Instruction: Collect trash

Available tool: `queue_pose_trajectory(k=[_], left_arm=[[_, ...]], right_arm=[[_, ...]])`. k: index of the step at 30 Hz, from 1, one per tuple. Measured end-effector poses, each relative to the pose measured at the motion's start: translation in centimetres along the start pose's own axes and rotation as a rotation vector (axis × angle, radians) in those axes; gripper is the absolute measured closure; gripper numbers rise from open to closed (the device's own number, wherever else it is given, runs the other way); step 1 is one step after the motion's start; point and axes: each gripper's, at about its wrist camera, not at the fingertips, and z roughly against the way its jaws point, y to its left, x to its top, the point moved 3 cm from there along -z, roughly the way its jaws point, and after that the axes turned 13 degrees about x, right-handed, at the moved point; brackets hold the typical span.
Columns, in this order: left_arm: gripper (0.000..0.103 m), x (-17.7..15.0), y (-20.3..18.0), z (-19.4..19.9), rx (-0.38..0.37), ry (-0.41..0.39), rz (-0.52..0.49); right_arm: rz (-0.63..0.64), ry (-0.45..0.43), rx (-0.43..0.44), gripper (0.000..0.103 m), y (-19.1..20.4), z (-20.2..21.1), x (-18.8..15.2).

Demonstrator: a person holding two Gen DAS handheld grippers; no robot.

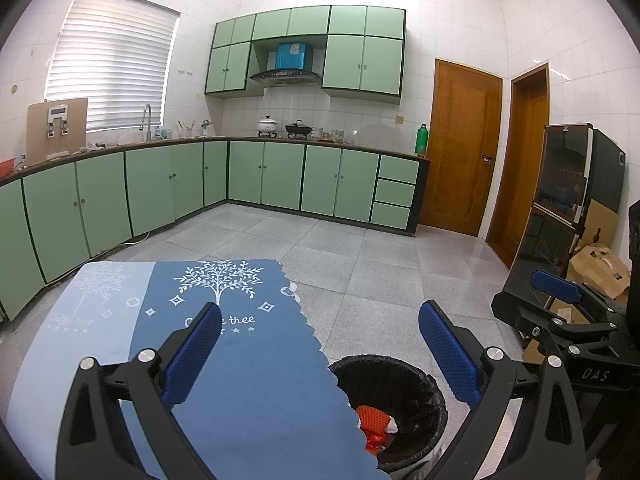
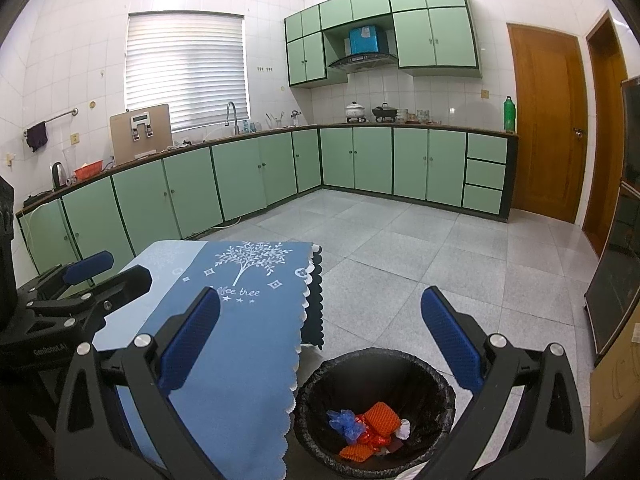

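The black-lined trash bin [image 2: 374, 412] stands on the floor just beside the blue tablecloth [image 2: 240, 344], holding orange foam netting [image 2: 380, 420], a blue bag [image 2: 344, 420] and red wrapper scraps; the cloth's edge hides part of it from the left. Both the left gripper [image 1: 320, 356] and right gripper [image 2: 320, 340] gape wide, empty. The cloth reads "Coffee tree".

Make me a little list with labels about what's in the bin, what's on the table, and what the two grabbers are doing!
bin: black-lined trash bin on the floor beside the table
in the bin: orange foam netting, a blue plastic piece, red wrapper, something white
table: blue tablecloth with a white tree print; no trash visible on it
left gripper: open, holding nothing
right gripper: open, holding nothing, above the bin's edge
job: looks finished, as far as these views show
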Motion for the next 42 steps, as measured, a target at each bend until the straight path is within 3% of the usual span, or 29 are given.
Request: queue_pose_trajectory(k=[42], left_arm=[[0.006, -0.6, 0.1, -0.3, 0.002, 0.009, -0.006]], right_arm=[[-0.01, 0.013, 0.001, 0.005, -0.6, -0.6, -1.1]])
